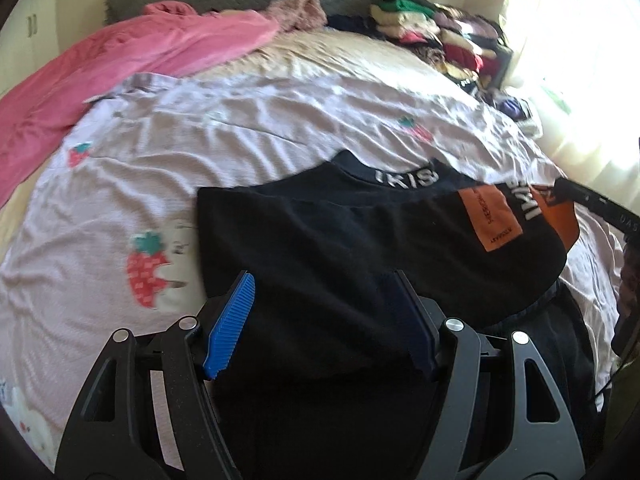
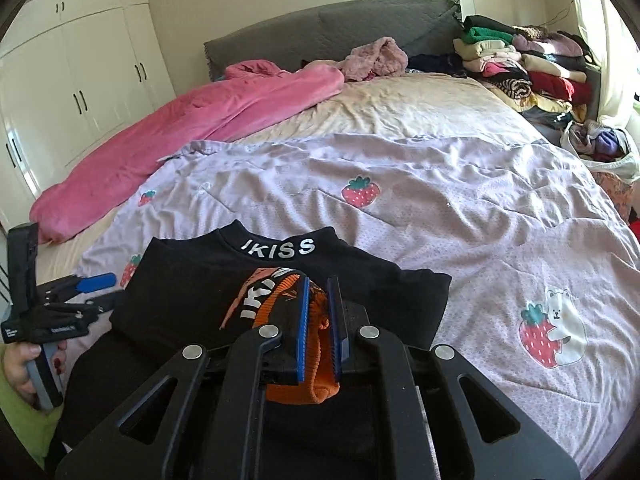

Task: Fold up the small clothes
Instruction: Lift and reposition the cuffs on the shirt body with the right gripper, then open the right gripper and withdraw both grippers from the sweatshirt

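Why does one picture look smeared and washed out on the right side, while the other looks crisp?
Left wrist view: motion blur softens the strawberry quilt and black top, and window glare bleaches the right edge. Right wrist view: sharp, evenly lit, only mild glare at the right edge; fisheye bends the wardrobe and bed edges in both.

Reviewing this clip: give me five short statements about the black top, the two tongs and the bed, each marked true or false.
1. The right tongs are shut on an orange-and-black part of the black top. True.
2. The left tongs are clamped shut. False: they stand open over the top, gripping nothing.
3. The top's collar reads IKISS. True.
4. The top lies on a bare wooden table. False: it lies on a strawberry-print quilt.
5. The pink blanket covers the top. False: it lies apart, further up the bed.
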`<state>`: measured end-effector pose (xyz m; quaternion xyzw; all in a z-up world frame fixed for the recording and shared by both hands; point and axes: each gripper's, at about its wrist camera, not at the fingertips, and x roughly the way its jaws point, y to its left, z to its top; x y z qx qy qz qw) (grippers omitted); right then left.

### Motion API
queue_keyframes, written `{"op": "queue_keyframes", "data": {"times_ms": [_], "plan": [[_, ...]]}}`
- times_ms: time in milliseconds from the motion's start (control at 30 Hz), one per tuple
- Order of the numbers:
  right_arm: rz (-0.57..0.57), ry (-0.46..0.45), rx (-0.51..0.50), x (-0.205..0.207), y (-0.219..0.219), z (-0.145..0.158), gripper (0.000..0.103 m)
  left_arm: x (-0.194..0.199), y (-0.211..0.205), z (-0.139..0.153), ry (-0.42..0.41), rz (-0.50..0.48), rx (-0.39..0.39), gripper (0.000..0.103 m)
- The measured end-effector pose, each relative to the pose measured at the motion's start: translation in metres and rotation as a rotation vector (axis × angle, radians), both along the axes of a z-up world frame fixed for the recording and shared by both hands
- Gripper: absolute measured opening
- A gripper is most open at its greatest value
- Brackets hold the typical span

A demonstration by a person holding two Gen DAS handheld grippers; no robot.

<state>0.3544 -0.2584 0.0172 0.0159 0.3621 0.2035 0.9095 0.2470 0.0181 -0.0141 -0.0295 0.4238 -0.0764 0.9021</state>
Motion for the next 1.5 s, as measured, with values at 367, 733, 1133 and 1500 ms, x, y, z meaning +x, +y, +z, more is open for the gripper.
{"op": "queue_keyframes", "data": {"times_ms": [367, 733, 1133, 1500], "plan": [[-0.075, -0.007, -0.048, -0.010, -0.021, 0.002, 0.011, 0.010, -0.004, -0.036, 0.087, -0.023, 0.021, 0.061], [0.103, 0.133, -0.055, -0.020, 0.041, -0.043, 0.043, 0.007, -0.005, -0.037, 0.086, -0.028, 0.029, 0.061], [0.026, 0.238, -0.009, -0.016, 0.024, -0.075, 0.054, 0.002, -0.003, -0.035, 0.082, -0.034, 0.025, 0.061], [-0.022, 0.142, 0.091, -0.033, -0.005, -0.043, 0.078, -0.004, 0.002, -0.026, 0.060, -0.021, 0.024, 0.061]]}}
